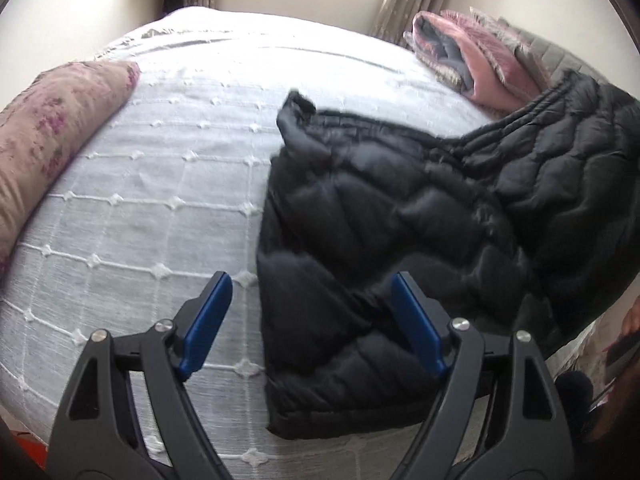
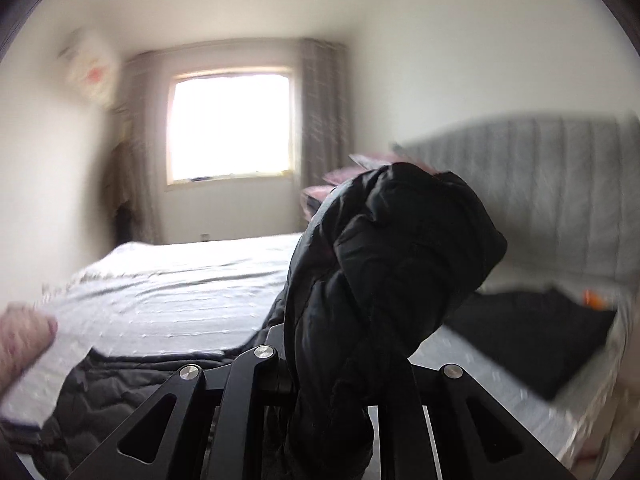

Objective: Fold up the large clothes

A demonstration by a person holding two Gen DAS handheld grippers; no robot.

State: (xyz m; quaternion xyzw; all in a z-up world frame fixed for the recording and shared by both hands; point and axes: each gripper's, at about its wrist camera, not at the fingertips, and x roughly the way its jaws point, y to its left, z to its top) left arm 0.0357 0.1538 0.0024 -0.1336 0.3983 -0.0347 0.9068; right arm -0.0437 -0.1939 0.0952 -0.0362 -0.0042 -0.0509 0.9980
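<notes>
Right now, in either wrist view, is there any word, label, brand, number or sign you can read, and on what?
None readable.
Wall hanging: red marks only, too blurred to tell whether it is text.
Black puffer jacket, white bedspread, both grippers: no label or print visible.

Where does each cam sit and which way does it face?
Left wrist: on the left claw, angled down at the bed and black puffer jacket; claw open, empty.
Right wrist: on the right claw, facing level toward the window and headboard; claw shut on a jacket bunch.
Shared: jacket, bed, floral pillow.
</notes>
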